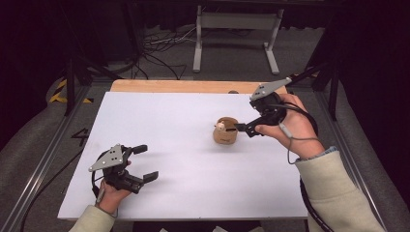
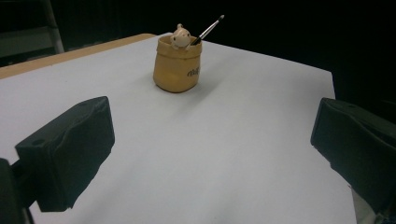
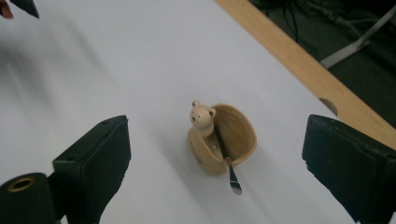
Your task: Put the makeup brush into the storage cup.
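A white tabletop (image 1: 183, 159) with a wood edge (image 1: 183, 86) at 12 o'clock stands on grey floor (image 1: 227, 53). A grey metal stand (image 1: 237, 29) at 12, tangled cables (image 1: 154, 53) at 11, yellow-black tape (image 1: 60, 94) at 10. The surroundings lie dark.

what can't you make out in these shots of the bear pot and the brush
- Lettering on the bear pot: too small and blurred in the left gripper view; turned edge-on in the right gripper view.
- Lower end of the brush: hidden inside the pot in all three views.
- Brush in the high view: lost against the right tool, which overlaps it.
- Tips of the left tool: cut off by the frame's bottom edge.
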{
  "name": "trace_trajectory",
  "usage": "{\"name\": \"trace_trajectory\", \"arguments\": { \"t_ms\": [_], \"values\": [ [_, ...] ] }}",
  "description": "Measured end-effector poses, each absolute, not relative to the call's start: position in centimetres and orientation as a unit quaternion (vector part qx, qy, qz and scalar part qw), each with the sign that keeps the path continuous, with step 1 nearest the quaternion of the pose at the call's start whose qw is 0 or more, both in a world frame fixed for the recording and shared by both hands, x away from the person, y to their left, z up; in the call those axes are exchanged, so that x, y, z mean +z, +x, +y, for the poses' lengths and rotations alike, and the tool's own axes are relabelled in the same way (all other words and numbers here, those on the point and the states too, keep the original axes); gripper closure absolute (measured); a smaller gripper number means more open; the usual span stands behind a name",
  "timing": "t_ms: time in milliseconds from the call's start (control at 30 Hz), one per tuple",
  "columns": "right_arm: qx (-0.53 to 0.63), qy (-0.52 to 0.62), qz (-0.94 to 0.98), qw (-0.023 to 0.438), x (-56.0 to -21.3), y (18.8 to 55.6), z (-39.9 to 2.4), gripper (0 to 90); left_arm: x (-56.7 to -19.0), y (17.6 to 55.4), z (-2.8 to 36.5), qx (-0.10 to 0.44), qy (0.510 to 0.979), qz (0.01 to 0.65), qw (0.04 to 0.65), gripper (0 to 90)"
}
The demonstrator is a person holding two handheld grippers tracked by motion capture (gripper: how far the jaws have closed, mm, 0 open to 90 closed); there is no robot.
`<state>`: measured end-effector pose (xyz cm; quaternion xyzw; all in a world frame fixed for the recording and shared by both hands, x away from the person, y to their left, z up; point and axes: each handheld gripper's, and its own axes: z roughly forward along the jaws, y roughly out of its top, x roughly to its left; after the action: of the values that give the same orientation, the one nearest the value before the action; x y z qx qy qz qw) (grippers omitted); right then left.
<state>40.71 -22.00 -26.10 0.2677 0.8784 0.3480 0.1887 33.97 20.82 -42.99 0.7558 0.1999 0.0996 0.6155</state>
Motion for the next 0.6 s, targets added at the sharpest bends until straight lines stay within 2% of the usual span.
{"name": "trace_trajectory", "arguments": {
  "t_ms": [200,600],
  "values": [
    [0.423,0.267,0.841,0.207,-26.6,38.9,-23.8,4.4,-42.9,33.7,21.4,0.102,0.752,0.204,0.619,0.3],
    [0.524,0.262,0.772,0.244,-30.4,35.7,-28.2,2.4,-42.9,33.3,22.2,0.105,0.746,0.210,0.623,0.0]
  ]
}}
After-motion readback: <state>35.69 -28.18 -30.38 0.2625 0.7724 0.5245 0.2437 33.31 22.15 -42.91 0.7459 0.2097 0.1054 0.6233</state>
